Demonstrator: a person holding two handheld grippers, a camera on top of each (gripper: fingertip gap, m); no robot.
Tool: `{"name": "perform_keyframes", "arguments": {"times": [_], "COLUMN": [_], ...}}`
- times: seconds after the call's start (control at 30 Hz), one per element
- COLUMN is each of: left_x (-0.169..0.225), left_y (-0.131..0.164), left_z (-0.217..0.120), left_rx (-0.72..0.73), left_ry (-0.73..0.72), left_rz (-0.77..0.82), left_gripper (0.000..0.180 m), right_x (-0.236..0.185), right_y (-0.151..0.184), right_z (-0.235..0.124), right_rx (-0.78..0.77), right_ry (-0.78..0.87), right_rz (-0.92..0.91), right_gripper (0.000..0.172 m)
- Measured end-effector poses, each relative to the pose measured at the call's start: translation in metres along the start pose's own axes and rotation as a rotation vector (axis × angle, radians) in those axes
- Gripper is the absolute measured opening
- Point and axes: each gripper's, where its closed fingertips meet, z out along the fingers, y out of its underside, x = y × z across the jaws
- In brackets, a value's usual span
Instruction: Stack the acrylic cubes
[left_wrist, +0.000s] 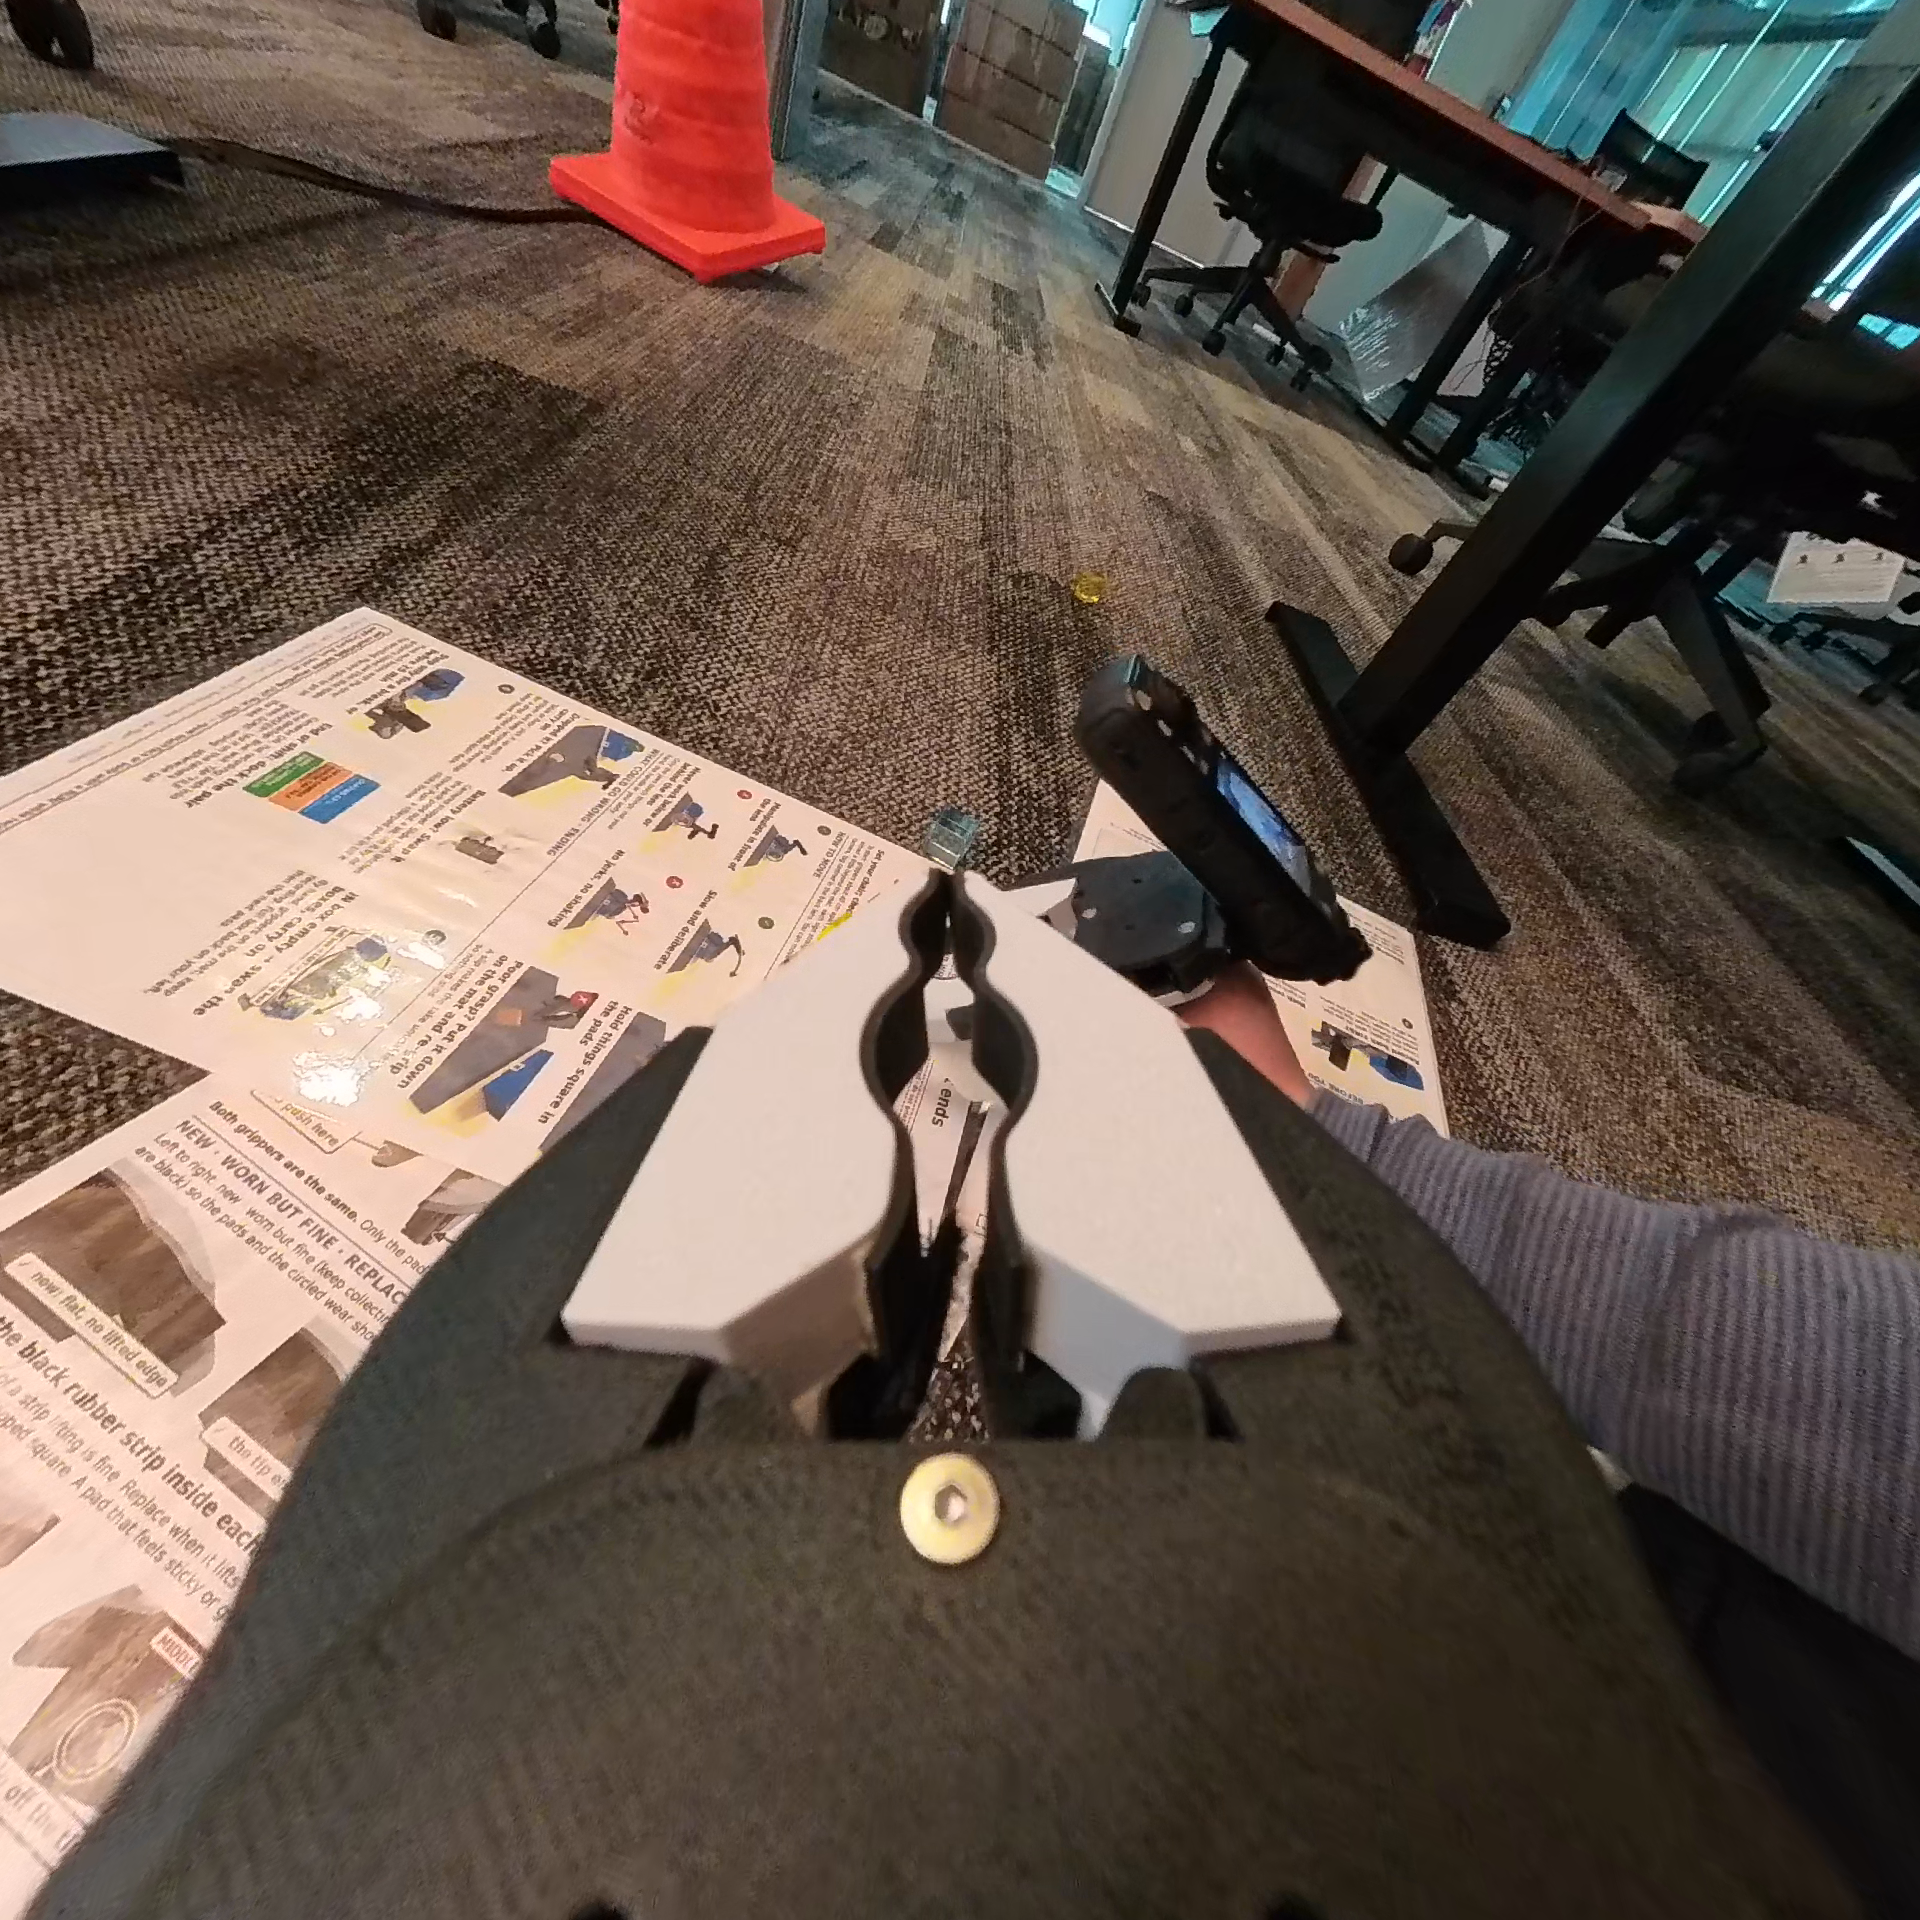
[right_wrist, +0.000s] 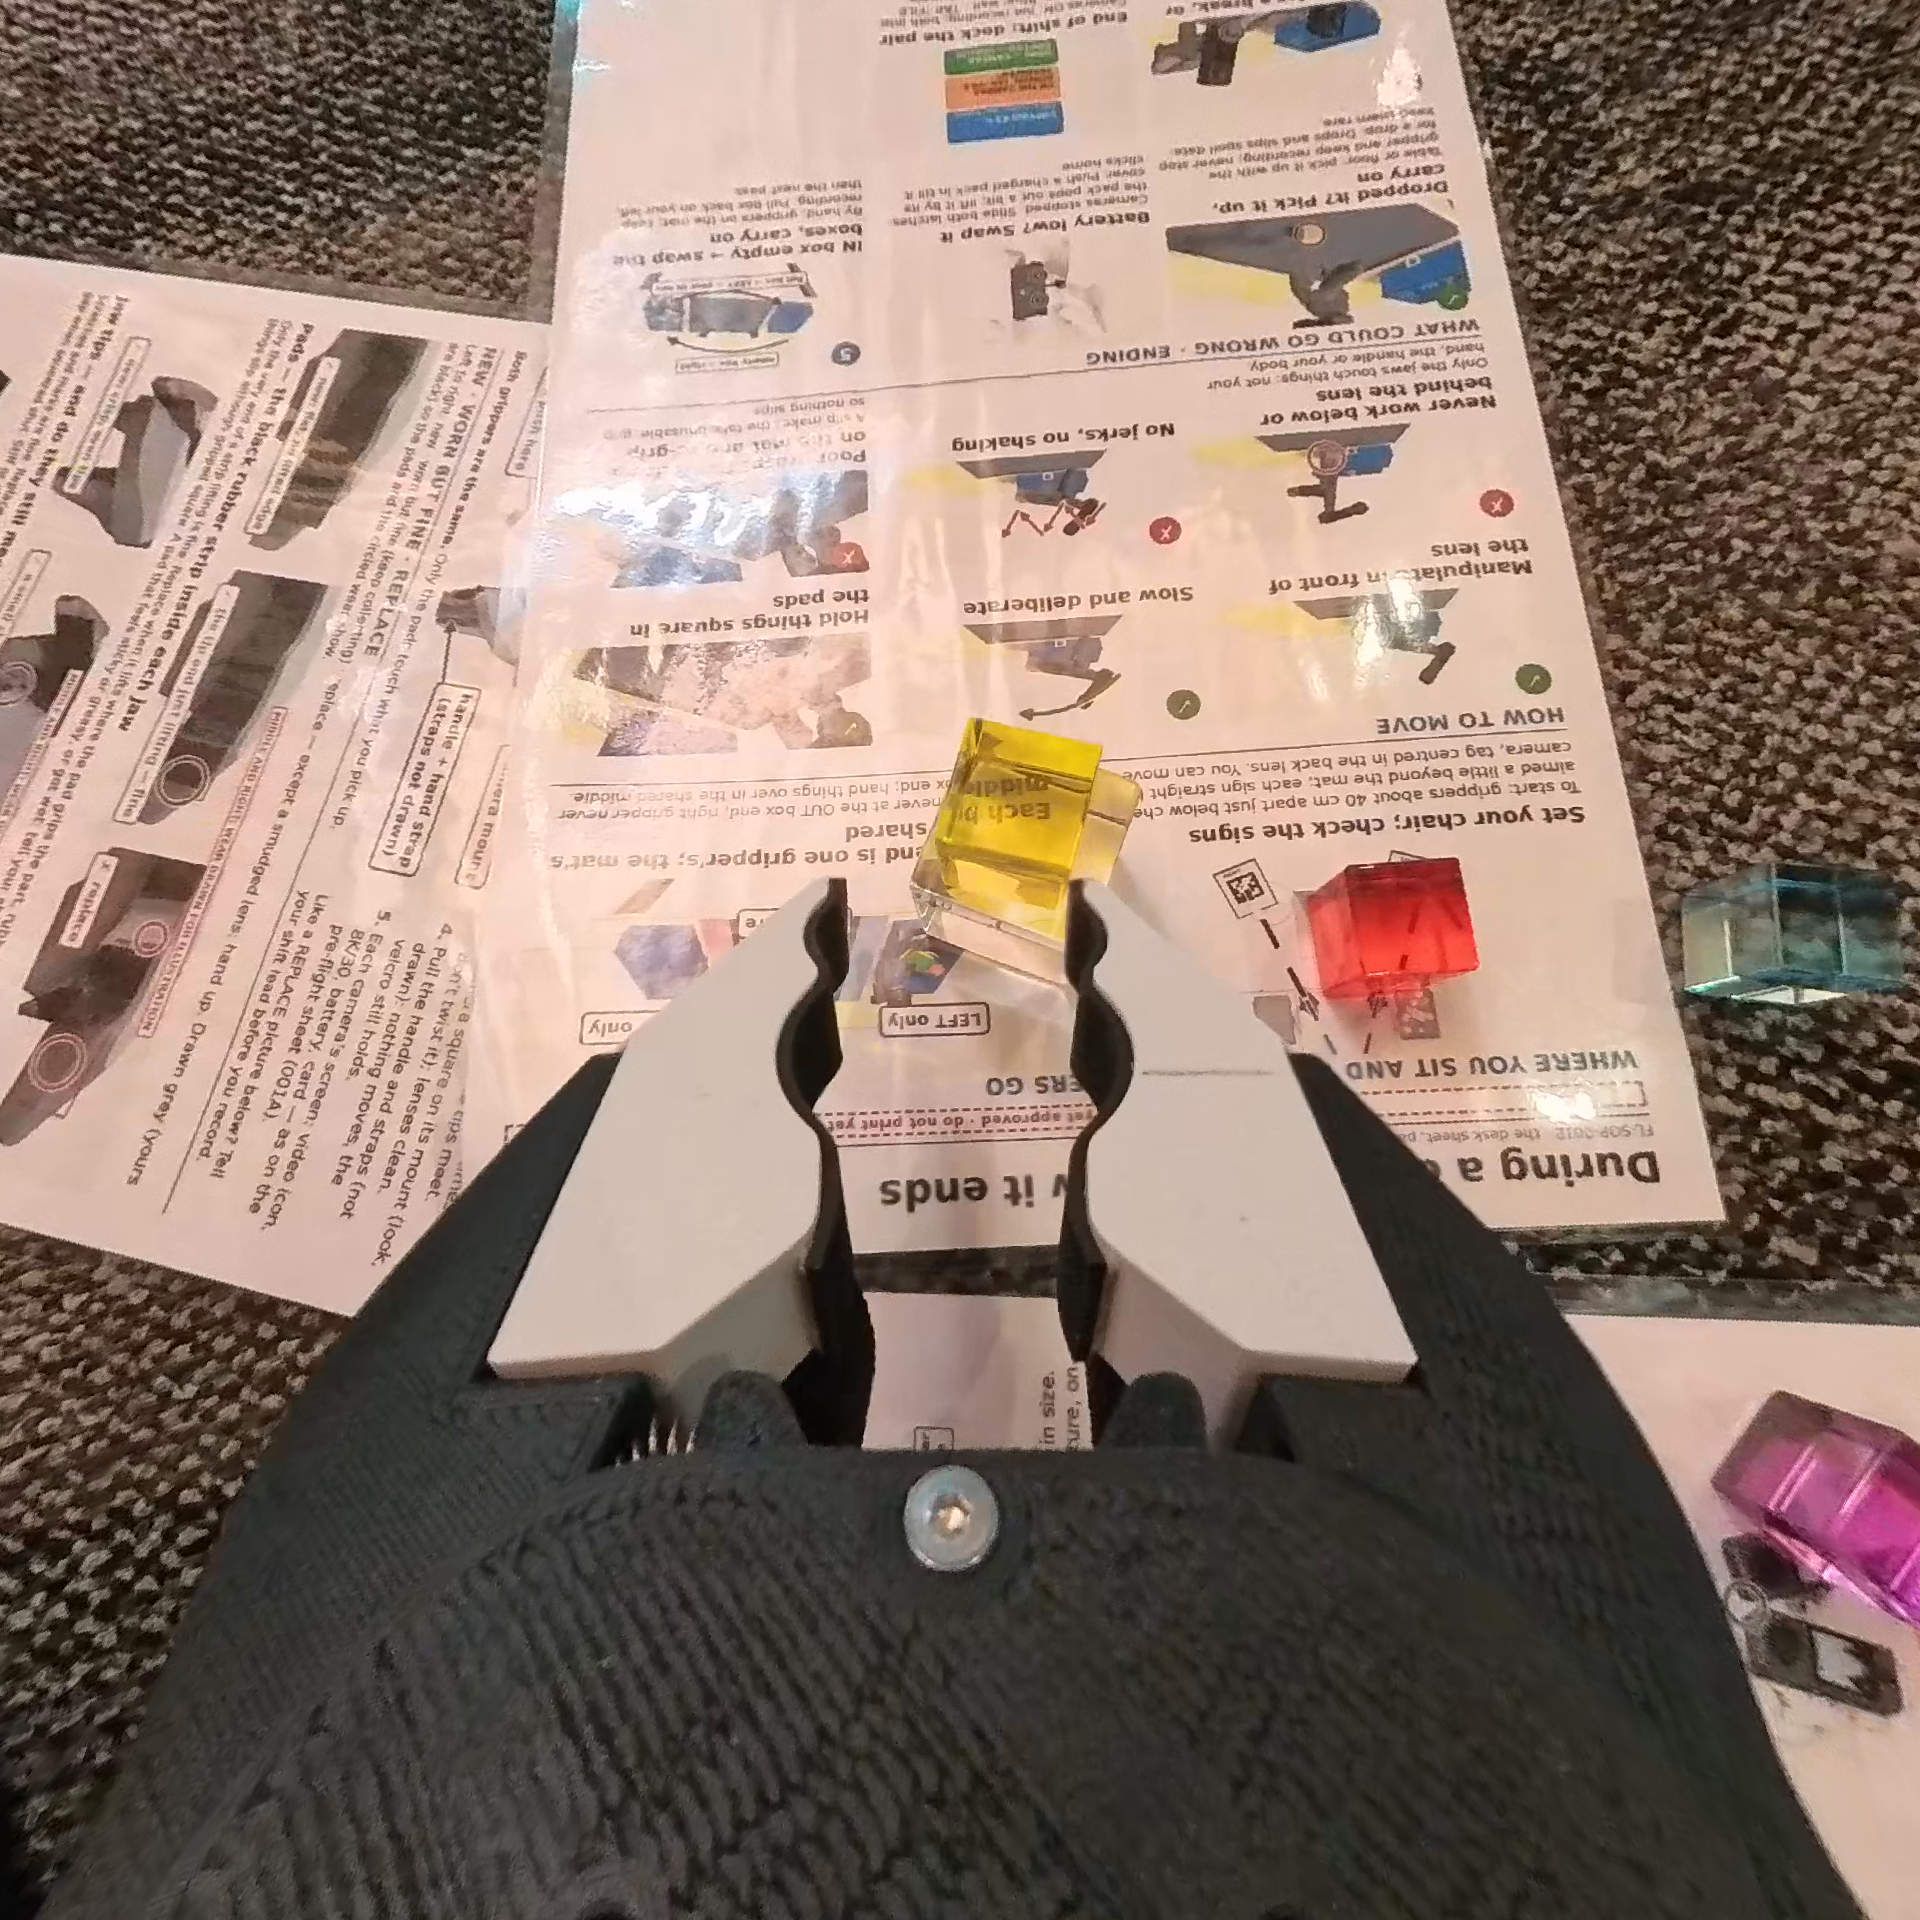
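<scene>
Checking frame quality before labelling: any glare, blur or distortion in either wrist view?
Right wrist view: glare patches wash out parts of the laminated sheet; yellow cube sharp. Left wrist view: wide-angle bending of the desk leg; smaller glare on the sheet; gripper body near the lens soft.

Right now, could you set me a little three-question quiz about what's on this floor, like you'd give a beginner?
1. True or false: the right gripper has its fingers spread apart.
2. Which cube lies just ahead of the right gripper's fingertips? A) red B) yellow C) purple
3. Fill in: the blue cube lies on the ____, off the printed sheet.

Key:
1. True; they stand open, and the left gripper is shut.
2. B, the yellow cube; the red cube lies to its right, the purple cube nearer the camera.
3. Carpet.
</scene>
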Motion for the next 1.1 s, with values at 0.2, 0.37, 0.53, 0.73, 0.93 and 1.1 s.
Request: {"name": "perform_keyframes", "arguments": {"times": [0.2,0.37,0.53,0.73,0.93,1.1], "left_x": [0.0,0.0,0.002,0.001,0.0,0.0], "left_y": [0.0,0.001,-0.001,0.001,0.003,0.003], "left_z": [0.0,-0.001,0.0,0.002,0.004,0.005], "left_rx": [0.0,-0.002,0.001,-0.003,-0.014,-0.016], "left_ry": [0.001,-0.001,0.008,0.011,0.012,0.015], "left_rz": [-0.002,-0.004,-0.009,-0.014,-0.021,-0.022], "left_gripper": [0.0,0.0,0.0,0.0,0.0,0.0], "right_x": [-0.002,-0.006,0.043,0.081,0.097,0.101], "right_y": [0.0,0.004,0.003,0.017,0.019,0.027], "right_z": [-0.002,-0.015,-0.028,0.0,0.016,0.021], "right_rx": [0.003,0.032,0.09,0.001,-0.029,-0.073], "right_ry": [-0.007,-0.014,0.207,0.231,0.27,0.294], "right_rz": [-0.002,0.019,0.045,0.106,0.061,0.066], "right_gripper": [0.039,0.042,0.042,0.041,0.041,0.034]}}
